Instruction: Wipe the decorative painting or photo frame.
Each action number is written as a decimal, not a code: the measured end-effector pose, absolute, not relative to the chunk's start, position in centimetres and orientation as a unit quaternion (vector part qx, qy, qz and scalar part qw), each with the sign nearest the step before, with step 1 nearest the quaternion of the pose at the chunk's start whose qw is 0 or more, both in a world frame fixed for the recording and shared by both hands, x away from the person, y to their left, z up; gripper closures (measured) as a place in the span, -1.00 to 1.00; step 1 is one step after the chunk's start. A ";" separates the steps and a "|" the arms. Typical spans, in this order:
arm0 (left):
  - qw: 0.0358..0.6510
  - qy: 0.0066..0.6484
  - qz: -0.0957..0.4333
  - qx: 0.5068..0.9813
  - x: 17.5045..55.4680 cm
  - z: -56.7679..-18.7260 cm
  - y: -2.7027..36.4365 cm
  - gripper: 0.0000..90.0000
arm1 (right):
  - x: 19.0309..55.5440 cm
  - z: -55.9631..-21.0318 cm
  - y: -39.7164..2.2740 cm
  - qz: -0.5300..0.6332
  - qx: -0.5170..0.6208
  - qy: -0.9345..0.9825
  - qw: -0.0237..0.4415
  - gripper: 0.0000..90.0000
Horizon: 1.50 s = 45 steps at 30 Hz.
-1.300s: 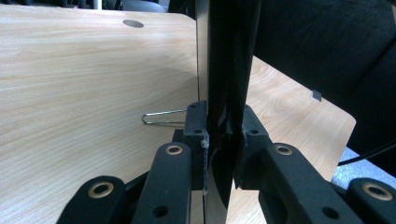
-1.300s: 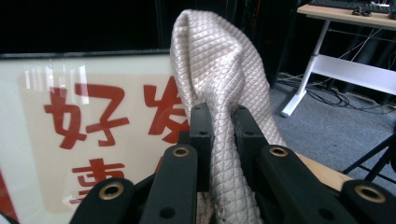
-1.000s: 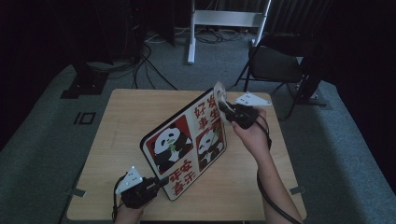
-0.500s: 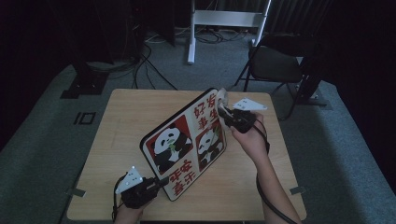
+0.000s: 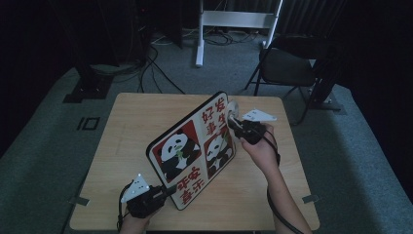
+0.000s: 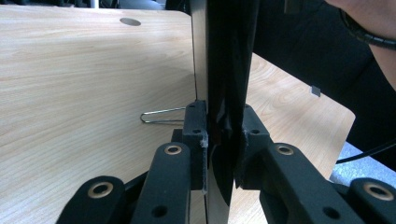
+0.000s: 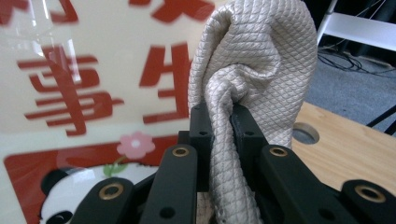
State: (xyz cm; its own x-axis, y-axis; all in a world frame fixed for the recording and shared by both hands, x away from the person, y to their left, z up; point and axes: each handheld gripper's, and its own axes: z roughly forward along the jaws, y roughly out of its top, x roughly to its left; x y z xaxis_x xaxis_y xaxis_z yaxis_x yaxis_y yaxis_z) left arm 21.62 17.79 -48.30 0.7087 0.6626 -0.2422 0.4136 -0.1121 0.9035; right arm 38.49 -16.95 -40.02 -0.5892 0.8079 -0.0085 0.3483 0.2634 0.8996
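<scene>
We see a panda picture board (image 5: pixel 192 153) standing tilted on the wooden table (image 5: pixel 141 117), near its middle. Our left hand-held gripper (image 5: pixel 168 191), at about 7 o'clock from the board's centre, is clenched on the board's lower edge; in the left gripper view the dark board edge (image 6: pixel 226 70) sits pinched between both black jaws, with a wire clip (image 6: pixel 161 116) lying on the table just beside it. Our right hand-held gripper (image 5: pixel 237 124), at about 2 o'clock from the board's centre, grasps a beige quilted cloth (image 7: pixel 254 70), bunched between its jaws and held against the board's glossy face near the red characters. A dark folding chair (image 5: pixel 287 68) stands beyond the table at 1 o'clock.
</scene>
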 end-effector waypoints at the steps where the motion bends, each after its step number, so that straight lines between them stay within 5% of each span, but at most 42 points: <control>1: 0.557 0.365 0.112 0.738 21.6 -48.3 17.8 0.74 | 38.5 -40.2 -17.0 0.469 0.383 0.758 0.243 0.81; 45: 0.554 0.362 0.117 0.741 21.4 -48.3 17.6 0.73 | 37.5 -50.2 -18.9 0.395 0.437 0.785 0.190 0.81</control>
